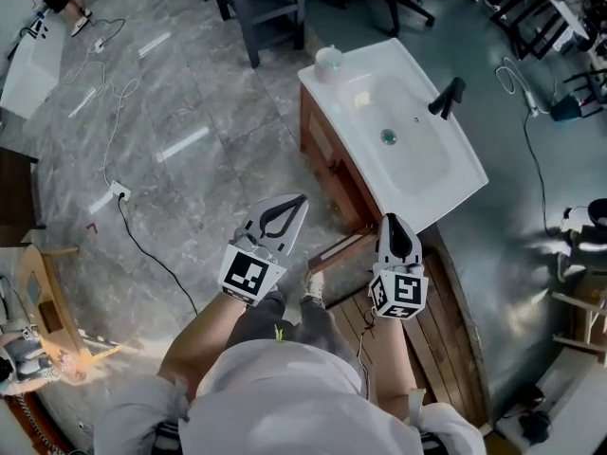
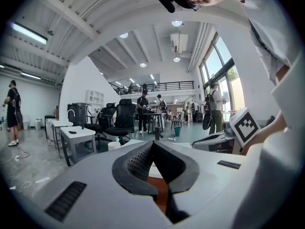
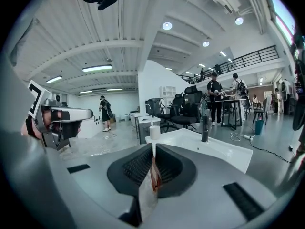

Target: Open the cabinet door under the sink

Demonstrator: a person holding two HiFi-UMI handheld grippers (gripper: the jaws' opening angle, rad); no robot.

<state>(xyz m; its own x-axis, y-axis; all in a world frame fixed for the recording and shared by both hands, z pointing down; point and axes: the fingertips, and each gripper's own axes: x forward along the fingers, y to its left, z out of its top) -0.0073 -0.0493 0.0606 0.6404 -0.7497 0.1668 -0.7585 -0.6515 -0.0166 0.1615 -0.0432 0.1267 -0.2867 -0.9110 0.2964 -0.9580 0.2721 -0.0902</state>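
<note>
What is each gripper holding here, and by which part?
The right gripper is clamped on the cabinet door, pinching its thin edge between the jaws. The left gripper is shut with nothing in it.

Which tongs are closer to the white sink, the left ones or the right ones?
Right. The right tongs are at the near corner of the sink, about over its edge. The left tongs are off to the side above the grey floor.
</note>
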